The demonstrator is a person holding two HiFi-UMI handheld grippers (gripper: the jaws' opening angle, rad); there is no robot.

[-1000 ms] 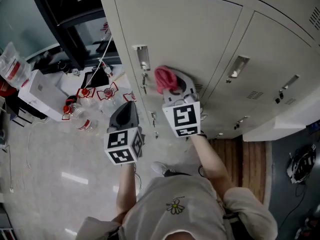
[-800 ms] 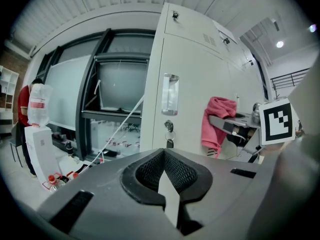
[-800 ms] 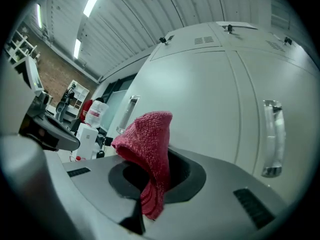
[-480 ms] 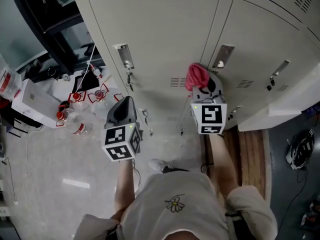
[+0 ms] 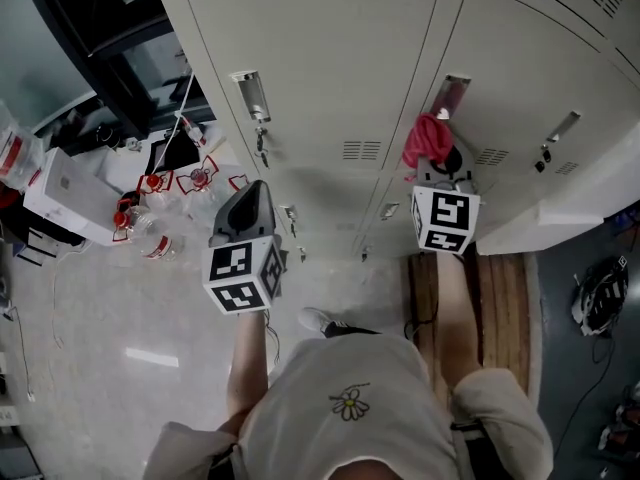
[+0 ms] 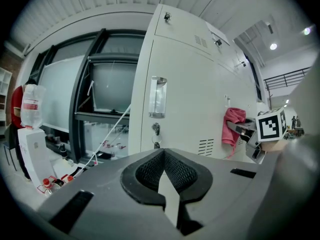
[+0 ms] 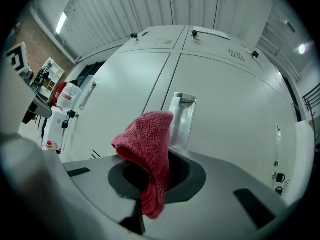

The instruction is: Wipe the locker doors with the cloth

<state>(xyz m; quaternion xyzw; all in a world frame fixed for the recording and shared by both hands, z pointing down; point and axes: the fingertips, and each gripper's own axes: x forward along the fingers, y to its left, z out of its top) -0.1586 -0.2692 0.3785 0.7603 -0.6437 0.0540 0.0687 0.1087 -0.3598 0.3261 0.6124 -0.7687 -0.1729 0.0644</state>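
Note:
A red cloth (image 5: 427, 140) hangs bunched from my right gripper (image 5: 441, 161), which is shut on it. The cloth (image 7: 147, 149) is held against the right beige locker door (image 5: 520, 78), just below that door's metal handle (image 5: 452, 93). In the right gripper view the handle (image 7: 181, 119) rises right behind the cloth. My left gripper (image 5: 252, 196) is shut and empty. It hangs lower and to the left, off the left locker door (image 5: 320, 58). The left gripper view shows the cloth (image 6: 233, 126) on the door to the right of my left gripper (image 6: 165, 176).
Keys hang from the left door's lock (image 5: 262, 153). Bottles with red caps (image 5: 150, 243) and a white box (image 5: 65, 193) stand on the floor at left, beside a dark window frame (image 5: 110, 58). A wooden strip (image 5: 500, 288) runs below the lockers, with a helmet (image 5: 600, 313) at far right.
My right gripper has carried the cloth to the right, from the left door across to the right door under its handle. The left gripper has hardly moved.

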